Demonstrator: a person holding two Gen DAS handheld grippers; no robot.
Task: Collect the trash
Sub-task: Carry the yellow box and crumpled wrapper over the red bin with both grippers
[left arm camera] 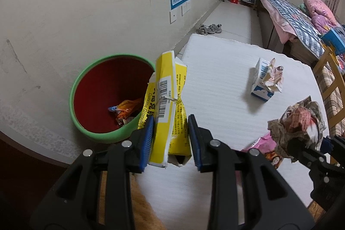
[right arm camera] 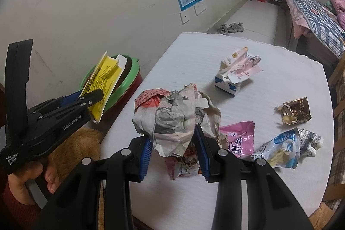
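Trash bin (left arm camera: 103, 98), green-rimmed, sits left of centre beside the worktop (left arm camera: 226, 79). My left gripper (left arm camera: 171, 141) has its fingers clamped on a flattened yellow box (left arm camera: 167, 100) (printed "Granules") just right of the bin's mouth; next I'd carry it over the rim and let go. My right gripper (right arm camera: 174, 154) grips crumpled newspaper (right arm camera: 174, 113).

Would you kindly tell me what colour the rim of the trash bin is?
Light green rim, with a dark red inside; the left wrist view shows it best.
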